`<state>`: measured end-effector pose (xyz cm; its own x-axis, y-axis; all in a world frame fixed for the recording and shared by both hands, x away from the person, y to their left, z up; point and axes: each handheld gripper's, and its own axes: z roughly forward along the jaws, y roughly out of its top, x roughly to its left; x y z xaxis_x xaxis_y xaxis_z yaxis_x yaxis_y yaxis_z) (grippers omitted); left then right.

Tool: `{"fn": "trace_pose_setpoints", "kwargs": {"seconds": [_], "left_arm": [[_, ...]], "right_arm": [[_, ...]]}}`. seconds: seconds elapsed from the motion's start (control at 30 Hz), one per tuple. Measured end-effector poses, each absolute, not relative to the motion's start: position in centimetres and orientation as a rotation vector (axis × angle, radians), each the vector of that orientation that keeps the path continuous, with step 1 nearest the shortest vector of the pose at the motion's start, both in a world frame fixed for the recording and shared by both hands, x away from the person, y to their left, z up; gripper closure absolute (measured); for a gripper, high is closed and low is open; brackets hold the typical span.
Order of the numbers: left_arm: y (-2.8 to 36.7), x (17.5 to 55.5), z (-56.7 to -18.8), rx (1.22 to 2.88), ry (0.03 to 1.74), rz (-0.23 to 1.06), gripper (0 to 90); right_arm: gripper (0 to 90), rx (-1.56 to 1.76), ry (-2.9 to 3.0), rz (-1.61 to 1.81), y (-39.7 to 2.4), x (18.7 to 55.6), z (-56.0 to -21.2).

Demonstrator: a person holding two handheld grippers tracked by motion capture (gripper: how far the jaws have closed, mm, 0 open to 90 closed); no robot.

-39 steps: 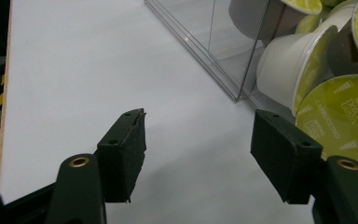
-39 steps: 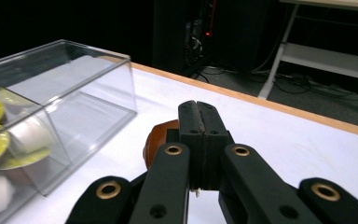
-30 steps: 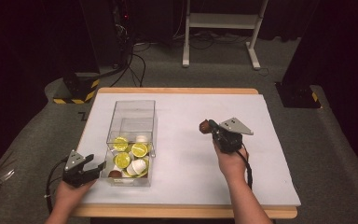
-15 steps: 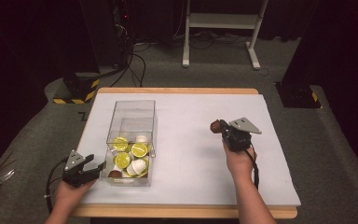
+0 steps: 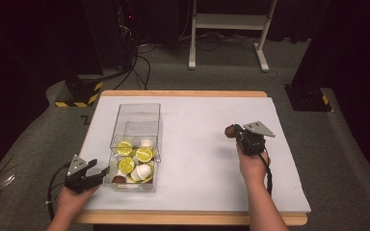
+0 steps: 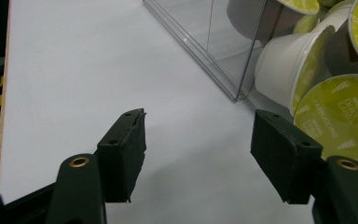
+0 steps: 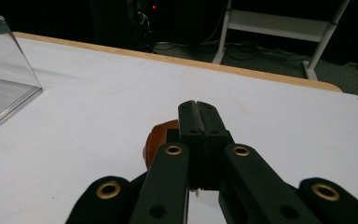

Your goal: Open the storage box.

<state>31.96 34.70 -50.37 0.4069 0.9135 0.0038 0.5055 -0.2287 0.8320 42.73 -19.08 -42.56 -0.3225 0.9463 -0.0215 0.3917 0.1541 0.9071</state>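
Observation:
A clear plastic box (image 5: 136, 113) stands left of centre on the white table and holds several coffee capsules (image 5: 143, 154), most with yellow-green lids. My left gripper (image 5: 101, 174) is open at the box's near left corner, low over the table. In the left gripper view its jaws (image 6: 198, 149) stand apart with nothing between them, the box wall (image 6: 223, 51) and a capsule lid (image 6: 340, 116) just ahead. My right gripper (image 5: 234, 131) is over the right side of the table, shut on a brown capsule (image 5: 229, 130). Its jaws (image 7: 198, 109) pinch the capsule (image 7: 161, 140), which hangs below them.
A white sheet (image 5: 197, 115) covers the wooden table (image 5: 183, 93). Beyond the far edge are a white stand (image 5: 227, 21), cables and a black-and-yellow base (image 5: 79, 96). The box's far half holds nothing.
My right gripper has carried the brown capsule to the right, away from the box, and a little lower. The left gripper has stayed by the box.

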Motion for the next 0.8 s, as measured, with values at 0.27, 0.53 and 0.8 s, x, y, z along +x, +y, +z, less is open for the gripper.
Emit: {"fn": "trace_pose_setpoints", "kwargs": {"seconds": [0.27, 0.53, 0.8], "left_arm": [[34.7, 32.0, -50.4, 1.879, 1.213, 0.653, 35.8], [34.8, 32.0, -50.4, 1.877, 1.214, 0.653, 35.8], [34.8, 32.0, -50.4, 1.874, 1.214, 0.653, 35.8]], "right_arm": [[90.0, 1.293, 1.826, 1.099, -19.0, 43.4, -43.4], [90.0, 1.318, 1.843, 1.055, -19.1, 43.9, -44.6], [90.0, 1.321, 1.865, 1.026, -18.8, 44.1, -45.4]]}}
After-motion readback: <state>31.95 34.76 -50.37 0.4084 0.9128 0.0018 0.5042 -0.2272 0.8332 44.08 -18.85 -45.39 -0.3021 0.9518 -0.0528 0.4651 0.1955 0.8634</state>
